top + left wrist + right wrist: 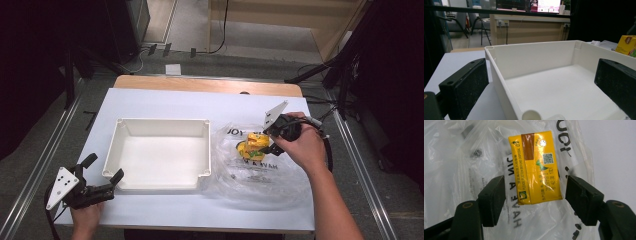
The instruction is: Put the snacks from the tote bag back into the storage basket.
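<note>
Overhead, a white table (pixel 150 102) carries an open white tray (pixel 159 152) and, just to its right, a crumpled clear plastic bag (pixel 252 170). On the bag lies a small yellow drink carton (pixel 535 167), flat, brown-striped, with fine print along its length. Its long axis runs straight ahead between the jaws of the right gripper (pixel 535 197), which stand apart, one at each long side, not visibly pressing. Across the tray, the left gripper (pixel 541 87) hangs with jaws wide, holding nothing.

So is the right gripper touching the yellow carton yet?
Apart. The right gripper view shows the yellow carton between the right gripper jaws, with clear plastic bag visible in both gaps.
</note>
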The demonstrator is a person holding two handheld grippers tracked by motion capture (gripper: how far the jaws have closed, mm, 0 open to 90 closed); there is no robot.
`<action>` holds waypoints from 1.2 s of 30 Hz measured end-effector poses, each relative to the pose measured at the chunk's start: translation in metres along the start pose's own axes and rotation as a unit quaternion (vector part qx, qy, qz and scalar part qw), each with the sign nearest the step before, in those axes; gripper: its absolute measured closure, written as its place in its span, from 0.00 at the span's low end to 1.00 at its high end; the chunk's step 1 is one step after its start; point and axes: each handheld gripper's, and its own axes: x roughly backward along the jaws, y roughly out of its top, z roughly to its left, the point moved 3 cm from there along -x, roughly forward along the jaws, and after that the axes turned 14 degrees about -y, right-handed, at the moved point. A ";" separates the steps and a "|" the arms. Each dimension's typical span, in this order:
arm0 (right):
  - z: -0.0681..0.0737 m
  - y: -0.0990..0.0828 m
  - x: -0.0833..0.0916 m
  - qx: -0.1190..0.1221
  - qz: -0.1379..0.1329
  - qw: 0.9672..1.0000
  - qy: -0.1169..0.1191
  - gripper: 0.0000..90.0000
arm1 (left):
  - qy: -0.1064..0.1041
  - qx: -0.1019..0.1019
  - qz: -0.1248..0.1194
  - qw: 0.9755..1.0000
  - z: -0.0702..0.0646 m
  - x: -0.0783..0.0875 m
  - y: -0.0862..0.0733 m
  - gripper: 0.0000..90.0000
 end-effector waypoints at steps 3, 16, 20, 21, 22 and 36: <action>0.000 0.004 -0.004 0.005 0.007 1.000 0.002 0.39 | 0.000 0.000 0.000 1.000 0.000 0.000 0.000 0.00; 0.002 0.015 -0.017 0.030 0.040 0.999 0.007 0.45 | 0.000 -0.001 0.001 1.000 0.000 -0.001 0.000 0.00; 0.003 0.019 -0.022 0.036 0.049 0.998 0.008 0.48 | 0.000 -0.001 0.001 1.000 -0.001 -0.001 0.000 0.00; 0.004 0.019 -0.022 0.034 0.053 0.998 0.012 0.48 | 0.000 -0.001 0.001 1.000 -0.001 -0.001 0.000 0.00; 0.004 0.020 -0.023 0.035 0.054 0.998 0.013 0.48 | 0.000 -0.001 0.001 1.000 -0.001 -0.001 0.000 0.00; 0.010 0.024 -0.041 0.058 0.086 0.994 0.017 0.51 | 0.000 -0.001 0.002 1.000 -0.001 -0.001 0.000 0.00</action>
